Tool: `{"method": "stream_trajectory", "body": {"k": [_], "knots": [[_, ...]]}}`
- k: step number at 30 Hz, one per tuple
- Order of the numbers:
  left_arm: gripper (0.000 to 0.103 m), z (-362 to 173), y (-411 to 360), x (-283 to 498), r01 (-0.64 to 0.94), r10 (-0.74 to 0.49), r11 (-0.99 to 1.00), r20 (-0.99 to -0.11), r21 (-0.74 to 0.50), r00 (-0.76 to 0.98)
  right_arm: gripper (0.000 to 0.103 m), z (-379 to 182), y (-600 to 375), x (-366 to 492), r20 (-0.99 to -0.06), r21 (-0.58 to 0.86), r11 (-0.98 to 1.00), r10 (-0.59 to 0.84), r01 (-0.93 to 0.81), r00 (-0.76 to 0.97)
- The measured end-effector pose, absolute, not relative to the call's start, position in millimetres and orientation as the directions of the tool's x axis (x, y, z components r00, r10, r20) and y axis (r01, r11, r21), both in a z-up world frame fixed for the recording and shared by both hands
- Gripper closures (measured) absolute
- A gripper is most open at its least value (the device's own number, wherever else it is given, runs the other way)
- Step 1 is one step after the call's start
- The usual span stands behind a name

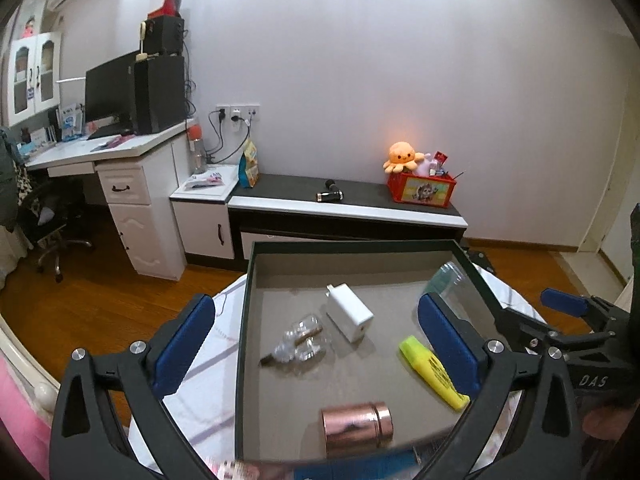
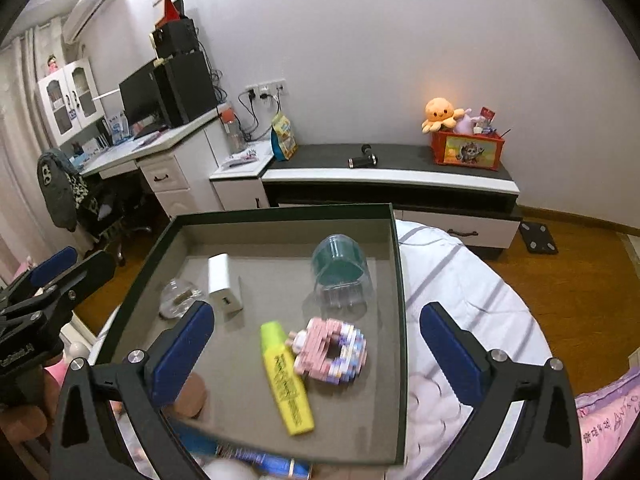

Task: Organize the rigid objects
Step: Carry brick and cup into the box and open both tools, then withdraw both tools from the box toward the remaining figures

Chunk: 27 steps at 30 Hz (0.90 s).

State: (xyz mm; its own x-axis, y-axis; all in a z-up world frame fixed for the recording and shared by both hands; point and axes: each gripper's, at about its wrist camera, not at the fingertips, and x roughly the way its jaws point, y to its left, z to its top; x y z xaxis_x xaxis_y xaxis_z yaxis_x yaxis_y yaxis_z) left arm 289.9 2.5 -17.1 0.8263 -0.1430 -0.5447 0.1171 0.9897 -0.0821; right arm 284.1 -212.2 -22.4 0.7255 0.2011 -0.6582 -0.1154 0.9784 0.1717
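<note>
While both grippers hover above the tray (image 1: 245, 320), neither clamps anything. The left gripper (image 1: 316, 344) has its blue pads (image 1: 182, 344) spread wide apart, one pad over the tray's left rim and the other over the tray's right half. The right gripper (image 2: 318, 354) is likewise spread, with one pad (image 2: 182, 350) over the tray's lower left area and the other outside the right rim, above the white striped bedding (image 2: 460, 280).

The tray is a shallow dark-rimmed box with a grey floor, and fills the lower centre of both views. Contents, as seen in the right wrist view:
- white charger (image 2: 224, 282), upper left of the tray floor;
- clear plastic piece (image 2: 178, 298), just left of the charger;
- clear jar with a green lid (image 2: 342, 276), lying on its side at upper right;
- yellow highlighter (image 2: 286, 376), lower centre, touching the pink block figure (image 2: 330, 350) on its right;
- copper canister (image 1: 357, 428), lying on its side at the bottom centre of the left wrist view.

At the far wall, upper right in both views, a red toy crate (image 2: 468, 150) stands on a low cabinet (image 2: 392, 178).
</note>
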Motion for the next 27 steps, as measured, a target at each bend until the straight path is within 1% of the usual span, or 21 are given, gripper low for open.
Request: {"method": "stream_trajectory", "body": {"k": [8, 15, 27], "knots": [[0.0, -5.2, 7.3, 241.7, 0.112, -0.138, 0.99, -0.521, -0.082, 0.842, 0.0, -3.8, -211.4, 233.4, -0.612, 0.162, 0.981, 0.186, -0.109, 0.769], [0.0, -3.0, 8.2, 201.0, 0.1, -0.126, 0.992, -0.508, -0.078, 0.852, 0.0, -4.9, -211.2, 196.7, -0.605, 0.172, 0.979, 0.194, -0.111, 0.773], [0.0, -18.6, 8.8, 146.9, 0.09, -0.127, 0.991, -0.535, -0.094, 0.835, 0.0, -14.4, -211.5, 147.9, -0.607, 0.174, 0.98, 0.182, -0.094, 0.773]]}}
